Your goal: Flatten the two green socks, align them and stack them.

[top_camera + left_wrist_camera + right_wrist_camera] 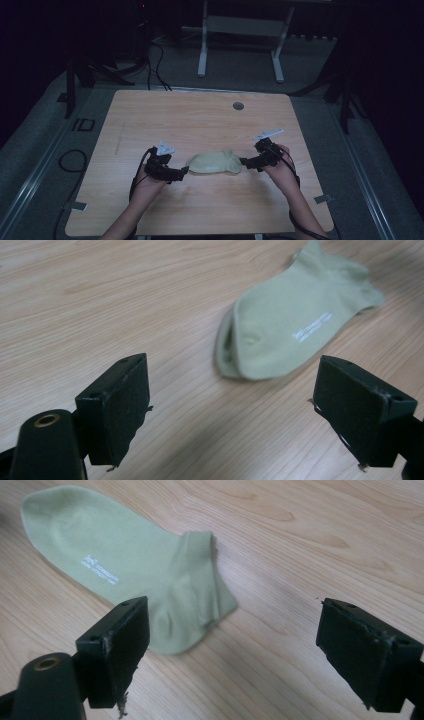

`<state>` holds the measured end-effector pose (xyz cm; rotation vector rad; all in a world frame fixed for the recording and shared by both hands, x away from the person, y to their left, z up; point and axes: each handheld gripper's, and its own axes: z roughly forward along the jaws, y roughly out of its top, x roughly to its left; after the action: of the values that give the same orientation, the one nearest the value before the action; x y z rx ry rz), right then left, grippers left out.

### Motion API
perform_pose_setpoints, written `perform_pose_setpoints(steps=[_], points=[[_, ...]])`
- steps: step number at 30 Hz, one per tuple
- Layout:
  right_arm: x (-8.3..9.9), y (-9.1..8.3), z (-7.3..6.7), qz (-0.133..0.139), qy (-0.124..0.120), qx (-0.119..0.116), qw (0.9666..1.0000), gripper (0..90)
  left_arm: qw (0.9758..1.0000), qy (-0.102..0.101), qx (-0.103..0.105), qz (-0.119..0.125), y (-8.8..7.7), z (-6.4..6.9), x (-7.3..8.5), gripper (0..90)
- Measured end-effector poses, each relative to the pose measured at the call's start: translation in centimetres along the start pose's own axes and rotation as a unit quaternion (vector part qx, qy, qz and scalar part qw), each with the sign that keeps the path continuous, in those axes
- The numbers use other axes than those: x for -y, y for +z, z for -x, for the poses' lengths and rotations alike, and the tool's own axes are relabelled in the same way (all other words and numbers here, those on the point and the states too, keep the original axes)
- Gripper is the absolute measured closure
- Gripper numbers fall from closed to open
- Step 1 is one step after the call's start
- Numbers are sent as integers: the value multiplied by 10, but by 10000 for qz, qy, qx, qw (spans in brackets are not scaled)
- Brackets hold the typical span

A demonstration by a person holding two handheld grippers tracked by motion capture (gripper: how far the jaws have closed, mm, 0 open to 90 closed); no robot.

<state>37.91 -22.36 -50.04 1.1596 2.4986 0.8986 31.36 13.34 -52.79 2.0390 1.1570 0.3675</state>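
Sock (215,163) between both open tools

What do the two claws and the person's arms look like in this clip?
Both claws, left and right, are black, each with two blocky jaws faced with flat dark pads. A pale grey three-cornered plate tops each, and black cables trail back along the wrists. The forearms are bare, no sleeves.

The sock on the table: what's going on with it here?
A person holds a gripper in each hand at a wooden table. A pale green sock lies flat between them, apparently two layers stacked. The left gripper sits at one end of it and the right gripper at the other. Both stand with jaws wide open and nothing between them, so the sock rests free on the table, not gripped.
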Motion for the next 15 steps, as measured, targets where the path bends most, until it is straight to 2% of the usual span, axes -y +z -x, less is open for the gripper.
perform_pose_setpoints(steps=[2, 4, 7, 8, 13, 15], points=[[3, -1, 1, 23, 25, -8, 10000, 139, 10000, 0, 0, 0, 0, 0, 0, 153], [10, -3, 4, 43, 58, -2, 10000, 137, 10000, -83, 6, -9, -3, -6, 10, 128], [19, -5, 8, 109, 46, 66, 9999, 137, 9999, -110, -116, 31, -8, -9, 18, 87], [22, -6, 9, 130, 75, 88, 9998, 136, 9997, -120, -152, 117, -11, -10, 22, 85], [37, -13, 17, 210, 231, 200, 9993, 135, 9995, -56, -313, 22, -21, -14, 35, 79], [43, -15, 21, 240, 296, 238, 9990, 134, 9995, -132, -294, 30, -25, -17, 40, 79]])
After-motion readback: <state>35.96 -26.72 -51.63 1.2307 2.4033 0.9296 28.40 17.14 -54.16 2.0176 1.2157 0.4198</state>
